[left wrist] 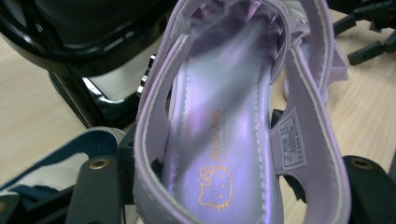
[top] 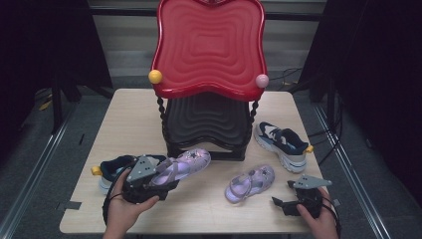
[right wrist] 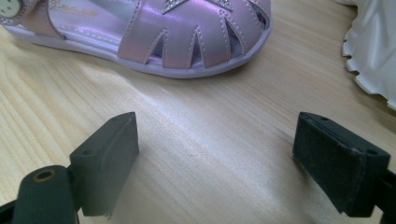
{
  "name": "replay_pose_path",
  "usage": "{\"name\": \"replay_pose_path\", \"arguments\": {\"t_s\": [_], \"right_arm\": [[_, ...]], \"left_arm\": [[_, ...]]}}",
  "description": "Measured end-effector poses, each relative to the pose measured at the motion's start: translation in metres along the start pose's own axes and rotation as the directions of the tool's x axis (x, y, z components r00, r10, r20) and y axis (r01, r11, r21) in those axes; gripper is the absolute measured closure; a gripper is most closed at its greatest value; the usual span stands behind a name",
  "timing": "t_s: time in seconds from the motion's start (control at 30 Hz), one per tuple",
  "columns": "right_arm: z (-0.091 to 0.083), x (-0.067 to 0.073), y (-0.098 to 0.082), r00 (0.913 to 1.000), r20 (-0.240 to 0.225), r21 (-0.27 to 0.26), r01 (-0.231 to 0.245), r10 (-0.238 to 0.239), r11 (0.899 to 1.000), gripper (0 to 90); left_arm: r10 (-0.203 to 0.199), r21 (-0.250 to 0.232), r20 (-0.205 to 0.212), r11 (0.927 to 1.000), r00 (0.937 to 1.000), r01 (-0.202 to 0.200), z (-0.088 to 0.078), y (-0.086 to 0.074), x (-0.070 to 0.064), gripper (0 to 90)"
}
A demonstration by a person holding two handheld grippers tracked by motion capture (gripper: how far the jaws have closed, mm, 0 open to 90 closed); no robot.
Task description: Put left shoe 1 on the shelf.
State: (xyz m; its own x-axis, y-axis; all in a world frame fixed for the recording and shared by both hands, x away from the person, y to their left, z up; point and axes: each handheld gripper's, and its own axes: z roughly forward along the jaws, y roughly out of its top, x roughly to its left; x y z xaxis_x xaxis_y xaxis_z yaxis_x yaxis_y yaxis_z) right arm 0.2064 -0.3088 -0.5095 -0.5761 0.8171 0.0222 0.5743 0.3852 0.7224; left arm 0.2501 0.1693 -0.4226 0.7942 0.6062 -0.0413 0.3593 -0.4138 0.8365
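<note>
Left tongs lift a purple sandal by the rack

The left tongs (top: 161,180) pinch the heel of one purple sandal (top: 183,166), raised off the worktop (top: 134,119) near its front-left corner. The right tongs (top: 282,195), spread and empty, rest near the front-right corner beside the second sandal (top: 250,182).

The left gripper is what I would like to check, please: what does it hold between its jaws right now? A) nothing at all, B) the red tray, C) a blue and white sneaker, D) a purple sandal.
D: the left gripper is closed on a purple sandal, lifted off the table; the left gripper view looks straight into its lilac insole between the black jaws.
</note>
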Motion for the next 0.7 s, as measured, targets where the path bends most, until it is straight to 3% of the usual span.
{"name": "replay_pose_path", "arguments": {"t_s": [0.2,0.23,0.37,0.43,0.53,0.7], "right_arm": [[0.000,0.000,0.000,1.0000,0.000,0.000,0.000,0.000,1.000,13.9],[0.000,0.000,0.000,1.0000,0.000,0.000,0.000,0.000,1.000,13.9],[0.000,0.000,0.000,1.0000,0.000,0.000,0.000,0.000,1.000,13.9],[0.000,0.000,0.000,1.0000,0.000,0.000,0.000,0.000,1.000,13.9],[0.000,0.000,0.000,1.0000,0.000,0.000,0.000,0.000,1.000,13.9],[0.000,0.000,0.000,1.0000,0.000,0.000,0.000,0.000,1.000,13.9]], "left_arm": [[-0.018,-0.012,-0.045,0.9998,0.9989,0.017,0.003,0.008,-0.002,36.6],[-0.026,-0.018,-0.070,0.9995,0.9972,0.025,0.005,0.011,-0.002,36.7],[-0.046,-0.028,-0.095,0.9986,0.9944,0.044,0.007,0.014,-0.001,36.6],[-0.064,-0.039,-0.126,0.9975,0.9900,0.059,0.010,0.017,-0.001,36.7],[-0.066,-0.043,-0.148,0.9973,0.9868,0.060,0.011,0.019,0.000,36.6],[-0.068,-0.053,-0.210,0.9969,0.9753,0.058,0.016,0.027,-0.001,36.6]]}}
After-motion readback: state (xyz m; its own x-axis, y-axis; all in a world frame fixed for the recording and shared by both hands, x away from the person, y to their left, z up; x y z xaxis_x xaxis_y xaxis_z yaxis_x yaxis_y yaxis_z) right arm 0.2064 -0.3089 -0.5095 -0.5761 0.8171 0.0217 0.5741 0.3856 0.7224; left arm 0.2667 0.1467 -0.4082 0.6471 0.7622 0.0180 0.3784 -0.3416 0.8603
